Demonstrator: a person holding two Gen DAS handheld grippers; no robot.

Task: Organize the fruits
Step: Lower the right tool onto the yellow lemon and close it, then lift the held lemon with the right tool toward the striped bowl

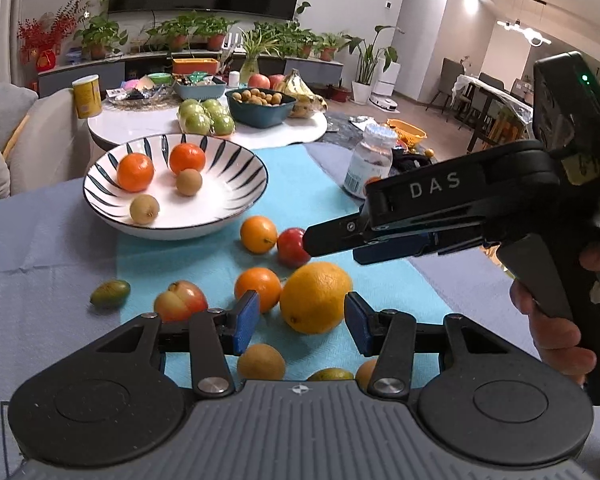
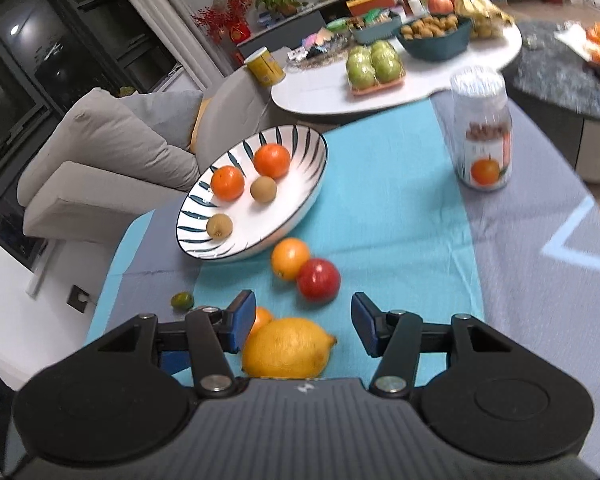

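"DAS" on right gripper [image 1: 312, 242]; both grippers' fingers apart, empty; left gripper [image 1: 302, 320] near lemon [image 1: 315, 298].

My left gripper's body [image 1: 300, 420] hid parts of three fruits [image 1: 260, 362] beneath it. From my right wrist, the jar [image 2: 482, 136] and far table [image 2: 400, 76] were blurred.
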